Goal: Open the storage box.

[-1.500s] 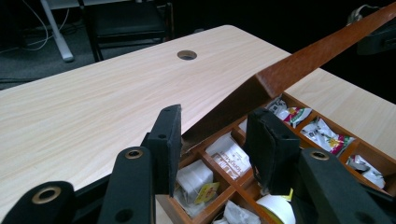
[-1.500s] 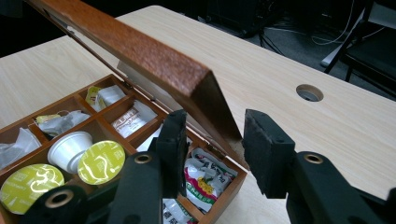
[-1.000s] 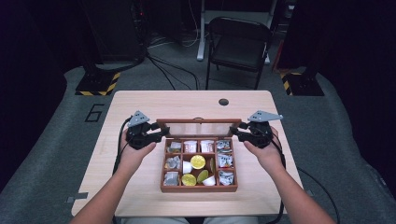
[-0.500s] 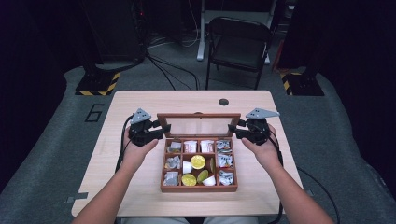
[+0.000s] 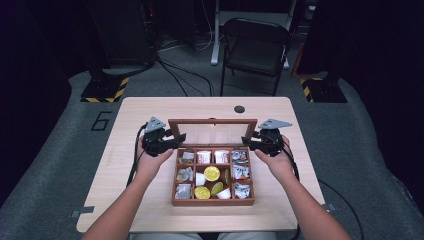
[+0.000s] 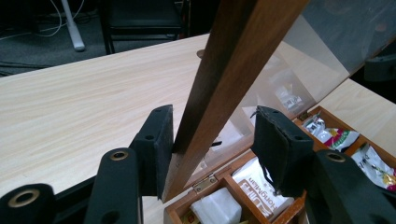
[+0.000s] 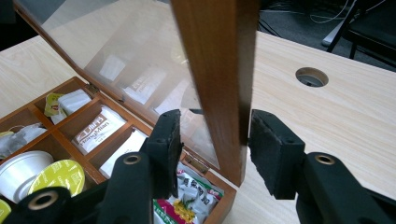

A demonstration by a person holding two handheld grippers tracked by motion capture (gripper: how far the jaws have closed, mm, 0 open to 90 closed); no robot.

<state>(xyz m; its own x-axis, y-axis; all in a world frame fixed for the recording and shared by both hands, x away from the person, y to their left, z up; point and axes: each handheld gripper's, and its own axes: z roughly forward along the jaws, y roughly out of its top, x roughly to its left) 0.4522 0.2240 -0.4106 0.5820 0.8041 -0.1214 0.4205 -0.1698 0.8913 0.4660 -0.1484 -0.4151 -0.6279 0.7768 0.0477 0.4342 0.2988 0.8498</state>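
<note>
From the high view, a wooden box (image 5: 213, 172) sits mid-counter (image 5: 150, 107), its glass lid (image 5: 212, 132) raised; a chair (image 5: 256, 42) stands beyond.

Left gripper (image 6: 212, 140) view: jaws just opening, lid frame between, one pad touching.

Right gripper (image 7: 215, 140) view: jaws just widening, straddling the frame loosely; sachet print unreadable.

The box (image 5: 213, 199) is reddish-brown wood with a smooth, faintly satin finish; its lid (image 5: 212, 123) has the same wooden frame around a clear, glossy pane, glass or plastic, that throws pale reflections. A small brass-coloured metal hinge (image 6: 205, 182) sits at the lower middle of the left gripper view. The desk (image 5: 145, 107) is pale wood-grain laminate, matt and smooth. The sachets (image 7: 187, 198) look like glossy printed foil or paper. Both grippers, left (image 5: 172, 142) and right (image 5: 251, 143), are matt black plastic, the jaws faced with rough dark pads.
</note>
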